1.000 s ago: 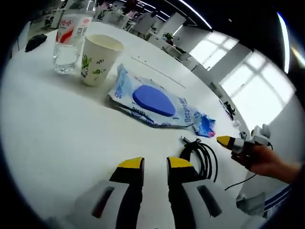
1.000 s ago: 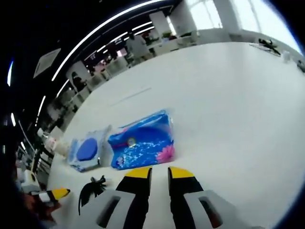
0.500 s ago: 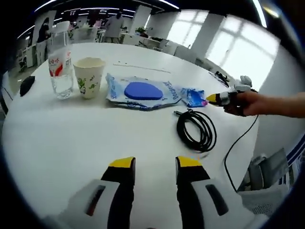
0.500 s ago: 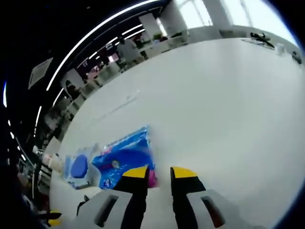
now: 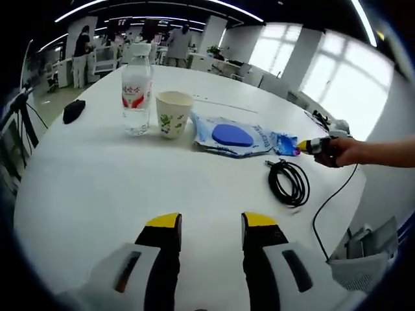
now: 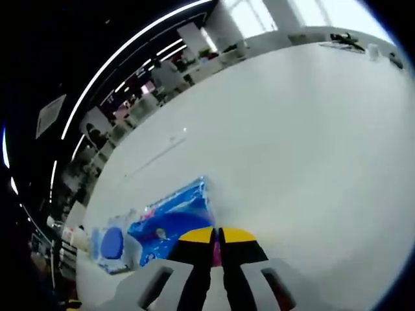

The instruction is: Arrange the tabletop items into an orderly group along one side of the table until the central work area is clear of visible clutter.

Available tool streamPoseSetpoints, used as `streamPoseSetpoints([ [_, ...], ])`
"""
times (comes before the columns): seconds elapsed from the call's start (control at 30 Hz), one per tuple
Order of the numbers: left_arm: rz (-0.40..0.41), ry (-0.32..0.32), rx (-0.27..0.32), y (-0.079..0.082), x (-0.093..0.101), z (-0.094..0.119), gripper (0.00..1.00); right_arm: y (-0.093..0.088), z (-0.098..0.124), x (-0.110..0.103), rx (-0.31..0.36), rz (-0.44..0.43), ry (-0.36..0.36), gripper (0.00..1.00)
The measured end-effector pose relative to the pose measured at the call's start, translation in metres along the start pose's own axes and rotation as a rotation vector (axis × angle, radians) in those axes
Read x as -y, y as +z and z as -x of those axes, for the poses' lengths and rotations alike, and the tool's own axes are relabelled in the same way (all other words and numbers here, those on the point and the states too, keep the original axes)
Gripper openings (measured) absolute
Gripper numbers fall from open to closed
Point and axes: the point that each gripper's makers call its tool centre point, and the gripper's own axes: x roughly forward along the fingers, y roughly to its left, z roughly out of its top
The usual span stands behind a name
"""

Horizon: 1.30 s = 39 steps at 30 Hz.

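Right gripper (image 6: 217, 234): jaws now closed together on blue tissue pack (image 6: 170, 222) edge, lower frame; previously apart.
Left gripper (image 5: 205, 223): jaws apart, empty, pulled back.
Implication: pack likely next to move.

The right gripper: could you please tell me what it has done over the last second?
The right gripper has closed its jaws from open onto the edge of the blue packet. The left gripper stays open over bare table; bottle, cup and cable lie unmoved.

On the white table (image 5: 97, 194), a water bottle (image 5: 137, 91), paper cup (image 5: 174, 114), wet-wipes pack (image 5: 231, 136) and small blue packet (image 5: 284, 144) form a row, with a coiled black cable (image 5: 290, 184) nearby.
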Motion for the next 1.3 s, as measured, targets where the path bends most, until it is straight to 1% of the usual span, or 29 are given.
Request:
streamPoseSetpoints([
  [0.1,0.013,0.013,0.007,0.001,-0.004,0.003,0.35,0.001,0.000,0.002,0.002,-0.008,-0.002,0.00],
  [0.17,0.012,0.020,0.008,0.000,-0.009,0.007,0.35,0.001,0.000,0.003,-0.004,0.008,-0.001,0.01],
  [0.2,0.013,0.023,0.009,0.001,-0.009,0.008,0.35,0.001,0.000,0.003,-0.006,0.015,-0.002,0.02],
  [0.23,0.013,0.023,0.010,0.001,-0.005,0.008,0.35,0.001,0.000,0.004,-0.008,0.018,-0.004,0.04],
  [0.3,0.013,0.023,0.009,0.000,-0.008,0.007,0.35,0.002,0.000,0.005,-0.011,0.017,-0.003,0.07],
  [0.37,0.012,0.018,0.007,0.000,-0.005,0.005,0.35,0.004,0.003,0.005,-0.008,0.021,-0.005,0.09],
  [0.43,0.004,0.004,0.002,0.001,0.005,0.002,0.36,0.004,0.004,0.005,-0.004,0.023,0.001,0.10],
  [0.5,-0.002,-0.006,-0.001,0.001,0.008,0.001,0.36,0.004,0.007,0.005,0.000,0.024,0.001,0.10],
  [0.57,-0.005,-0.019,-0.003,0.001,0.014,-0.001,0.36,0.001,0.009,0.005,-0.005,0.030,0.001,0.11],
  [0.6,-0.006,-0.026,-0.007,0.001,0.011,-0.002,0.36,0.000,0.011,0.006,-0.006,0.030,-0.002,0.11],
  [0.63,-0.005,-0.032,-0.008,0.001,0.011,-0.003,0.36,-0.001,0.013,0.007,-0.007,0.030,-0.003,0.12],
  [0.7,-0.008,-0.044,-0.009,0.001,0.016,-0.004,0.36,-0.004,0.018,0.007,-0.006,0.029,-0.006,0.12],
  [0.77,-0.016,-0.059,-0.016,0.001,0.017,-0.009,0.36,-0.009,0.023,0.006,-0.004,0.021,-0.005,0.13],
  [0.87,-0.020,-0.080,-0.032,-0.003,0.028,-0.013,0.36,-0.015,0.032,0.007,0.001,0.004,-0.004,0.17],
  [0.9,-0.031,-0.089,-0.042,-0.005,0.030,-0.014,0.36,-0.017,0.033,0.006,-0.005,0.010,0.005,0.18],
  [0.97,-0.042,-0.111,-0.056,-0.006,0.036,-0.020,0.37,-0.024,0.039,0.007,-0.027,0.066,0.007,0.18],
  [1.0,-0.050,-0.122,-0.060,-0.005,0.037,-0.023,0.37,-0.027,0.043,0.006,-0.038,0.111,0.022,0.18],
  [1.07,-0.053,-0.132,-0.064,-0.004,0.040,-0.025,0.37,-0.032,0.049,0.006,-0.052,0.146,0.025,0.19],
  [1.2,-0.058,-0.158,-0.076,-0.003,0.049,-0.033,0.37,-0.032,0.049,0.018,-0.053,0.160,0.030,0.21],
  [1.3,-0.061,-0.173,-0.079,-0.003,0.053,-0.039,0.37,-0.035,0.053,0.022,-0.055,0.158,0.031,0.22],
])
